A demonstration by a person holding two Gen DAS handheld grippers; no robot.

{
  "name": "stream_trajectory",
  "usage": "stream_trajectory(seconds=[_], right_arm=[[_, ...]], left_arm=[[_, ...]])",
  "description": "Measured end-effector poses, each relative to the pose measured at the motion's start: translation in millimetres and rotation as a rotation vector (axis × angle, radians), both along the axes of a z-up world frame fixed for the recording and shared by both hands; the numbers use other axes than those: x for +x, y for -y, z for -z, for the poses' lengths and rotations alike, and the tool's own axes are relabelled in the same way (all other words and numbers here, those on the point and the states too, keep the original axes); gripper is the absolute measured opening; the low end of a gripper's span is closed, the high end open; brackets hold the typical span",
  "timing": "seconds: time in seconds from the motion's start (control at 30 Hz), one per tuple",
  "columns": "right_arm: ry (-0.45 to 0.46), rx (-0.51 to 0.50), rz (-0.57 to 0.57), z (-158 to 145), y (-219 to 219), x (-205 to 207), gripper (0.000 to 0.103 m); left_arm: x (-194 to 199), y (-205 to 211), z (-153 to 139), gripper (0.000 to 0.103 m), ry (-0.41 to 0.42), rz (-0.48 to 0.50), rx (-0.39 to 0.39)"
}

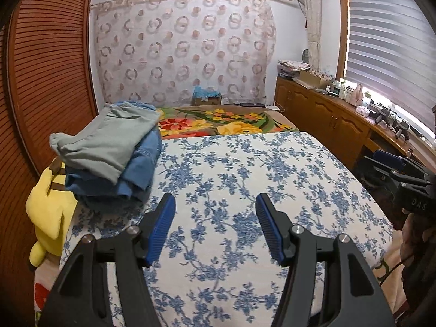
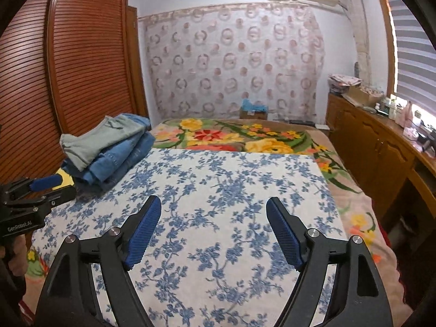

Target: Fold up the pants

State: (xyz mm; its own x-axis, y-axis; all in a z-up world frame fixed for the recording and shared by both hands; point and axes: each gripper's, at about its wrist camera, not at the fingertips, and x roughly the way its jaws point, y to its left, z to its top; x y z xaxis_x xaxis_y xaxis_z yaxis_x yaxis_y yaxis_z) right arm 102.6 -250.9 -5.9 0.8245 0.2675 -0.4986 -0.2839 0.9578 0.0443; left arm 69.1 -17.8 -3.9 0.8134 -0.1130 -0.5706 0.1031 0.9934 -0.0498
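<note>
Left wrist view: the left gripper (image 1: 215,204) hangs over a white cloth (image 1: 245,179) with blue flowers, spread flat on the bed. Its blue pads (image 1: 160,229) stand well apart and nothing lies between them; they hold nothing. The pants (image 1: 109,150) sit as a folded pile at the cloth's far left corner: a grey-green pair (image 1: 100,141) on top, blue jeans (image 1: 141,163) beneath it. The pile rests partly on the cloth and partly over a yellow plush toy (image 1: 51,209) at the bed's left edge. Beyond the cloth a floral blanket (image 1: 218,122) covers the rest of the bed. A slatted wardrobe (image 1: 49,76) stands to the left, a patterned curtain (image 1: 185,46) hangs on the far wall, and a wooden cabinet (image 1: 327,117) runs under the window blind (image 1: 389,41) on the right. The right gripper (image 1: 395,169) shows at the right edge, beside the bed, one blue pad visible.

Right wrist view: the right gripper (image 2: 212,212) also hovers above the cloth (image 2: 231,185), jaws spread wide and empty, no fabric between the pads (image 2: 144,234). The pants (image 2: 109,147) lie far left on the bed, well apart from these fingers. The left gripper (image 2: 43,185) enters from the left edge just in front of the pile, a bit of the plush toy (image 2: 65,178) showing behind it. The blanket (image 2: 245,136) shows beyond and along the cloth's right side, with the cabinet (image 2: 368,141) to the right
</note>
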Motion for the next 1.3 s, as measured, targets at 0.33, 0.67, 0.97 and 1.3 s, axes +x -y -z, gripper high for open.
stream_trajectory(seconds=[0.33,0.67,0.97,1.3], right_arm=[[0.04,0.012,0.027,-25.6,12.8,-21.3,0.084],[0.084,0.027,0.046,-44.5,14.7,-36.5,0.088],[0.127,0.049,0.059,-58.8,18.5,-51.5,0.088],[0.142,0.05,0.078,-60.6,18.5,-54.5,0.088]], left_arm=[[-13.4,17.1,-35.4,0.061,0.063,0.027,0.007],[-32.9,21.1,-63.1,0.061,0.106,0.027,0.012],[-49.0,15.4,-72.5,0.061,0.134,0.016,0.021],[-54.3,7.3,-74.1,0.061,0.142,-0.01,0.023]])
